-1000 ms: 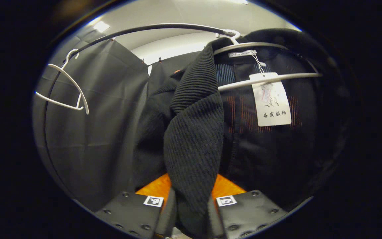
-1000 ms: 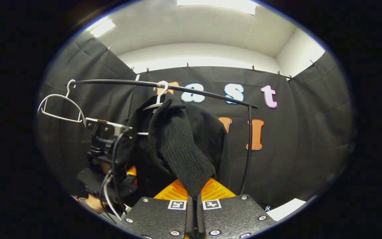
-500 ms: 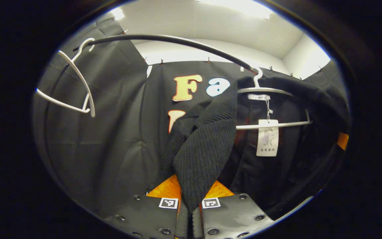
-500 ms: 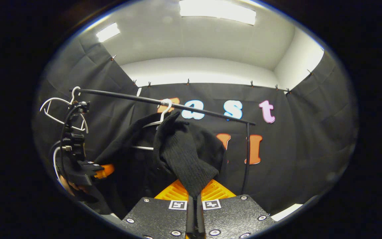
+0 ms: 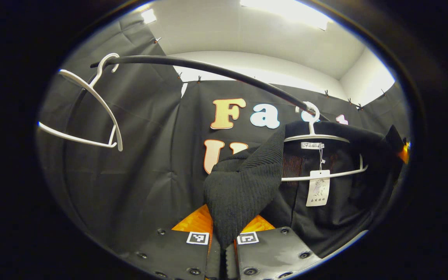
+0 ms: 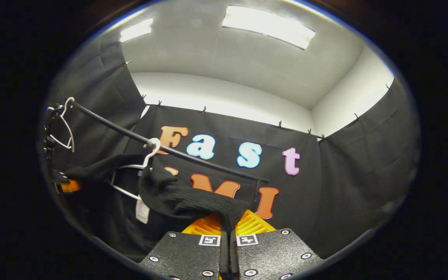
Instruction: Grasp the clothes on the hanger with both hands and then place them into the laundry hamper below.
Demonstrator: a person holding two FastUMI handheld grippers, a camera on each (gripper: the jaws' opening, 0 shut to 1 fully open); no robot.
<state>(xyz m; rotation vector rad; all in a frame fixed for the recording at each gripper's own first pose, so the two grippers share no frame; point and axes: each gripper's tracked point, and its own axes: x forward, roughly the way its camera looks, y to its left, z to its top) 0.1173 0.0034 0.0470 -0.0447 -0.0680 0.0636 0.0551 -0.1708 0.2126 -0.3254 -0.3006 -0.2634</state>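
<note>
Knitwear is pinched in both tools: the left gripper [image 5: 226, 243] is closed on a fold of the black knit garment [image 5: 243, 186], and the right gripper [image 6: 228, 243] is clamped on another fold of it. The garment is still draped over the white hanger [image 5: 325, 155], whose hook remains on the black rail [image 5: 208, 70]. Grasping is judged done; lifting it off and lowering it into the hamper is left.

Black rail [image 5: 208, 70] carries 2 white hangers: empty hanger [image 5: 91, 105], hanger w/ black knit garment [image 5: 247, 182].
</note>
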